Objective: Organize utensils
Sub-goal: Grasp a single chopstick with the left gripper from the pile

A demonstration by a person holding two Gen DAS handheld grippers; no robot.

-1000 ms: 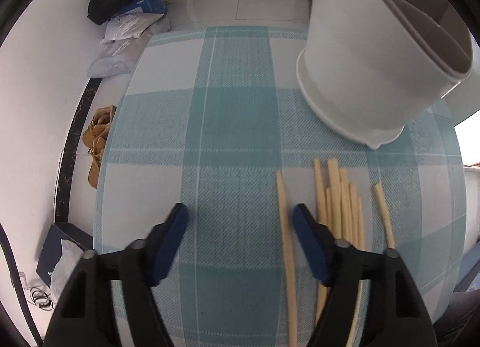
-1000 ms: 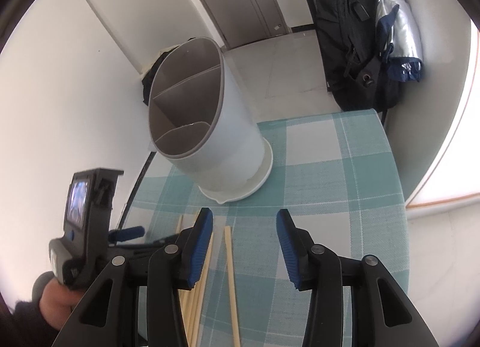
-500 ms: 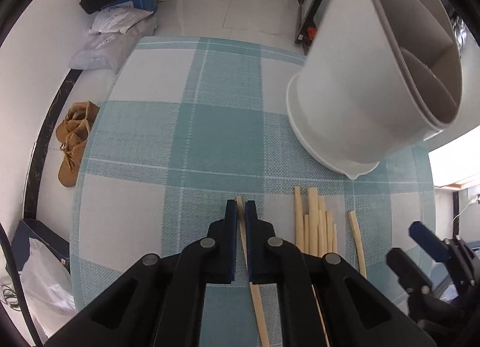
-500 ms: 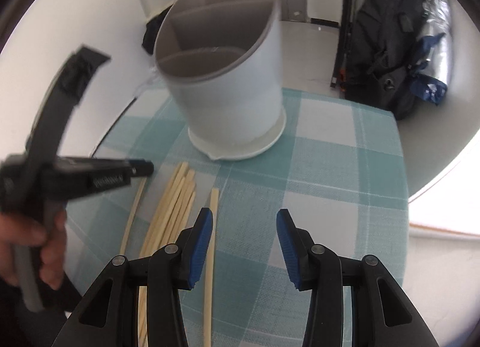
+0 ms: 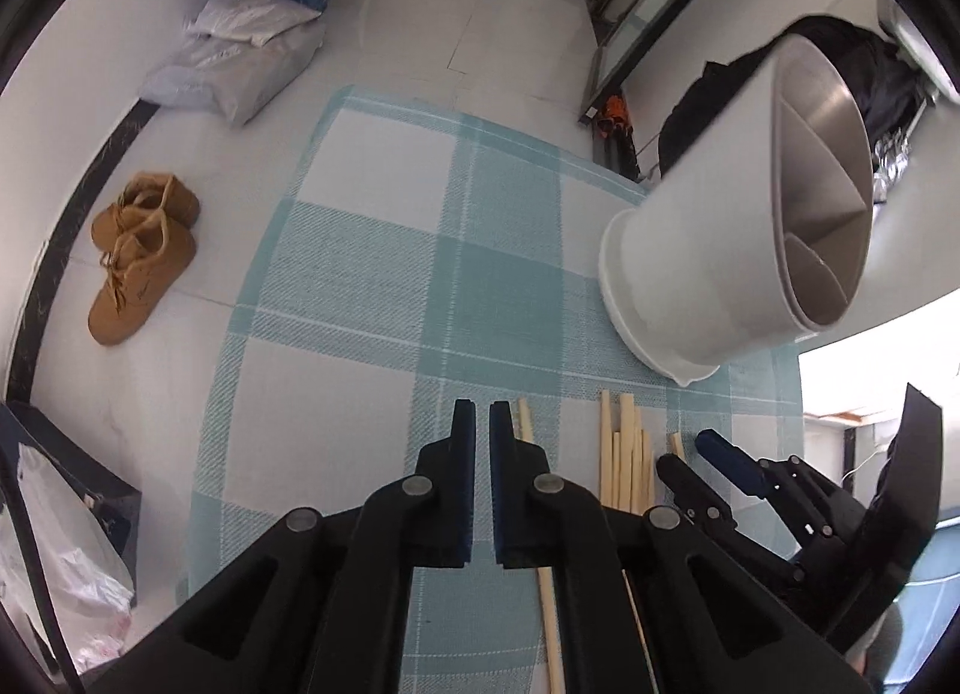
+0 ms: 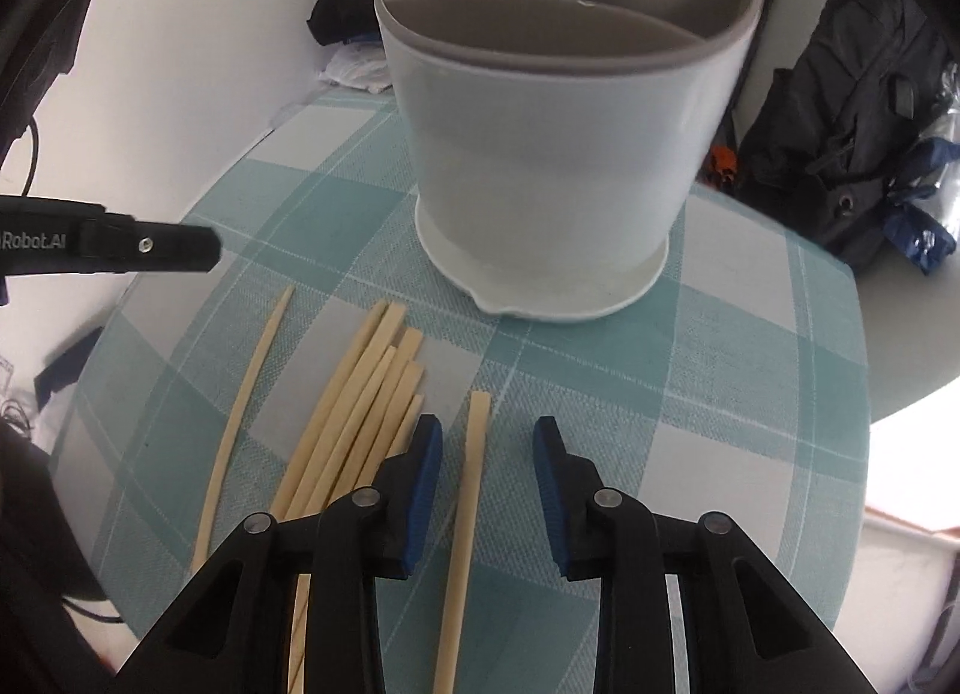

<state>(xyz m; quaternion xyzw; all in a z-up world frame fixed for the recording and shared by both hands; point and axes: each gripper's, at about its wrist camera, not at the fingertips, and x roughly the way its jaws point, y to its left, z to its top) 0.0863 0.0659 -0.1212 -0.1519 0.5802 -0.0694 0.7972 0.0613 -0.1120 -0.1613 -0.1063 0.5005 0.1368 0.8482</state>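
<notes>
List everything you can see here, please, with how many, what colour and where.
Tablecloth: one, teal and white check, on the table.
Utensil holder: one, white with a grey divided insert, at the far side of the cloth.
Chopsticks: about eight, pale wood, flat on the cloth near the holder.
Boots: one pair, tan, on the floor.
Plastic bags: several, white, on the floor.
Backpack: one, black, on the floor.
Left gripper: black with blue pads, shut, empty.
Right gripper: same colours, open, just been closing around one chopstick.
</notes>
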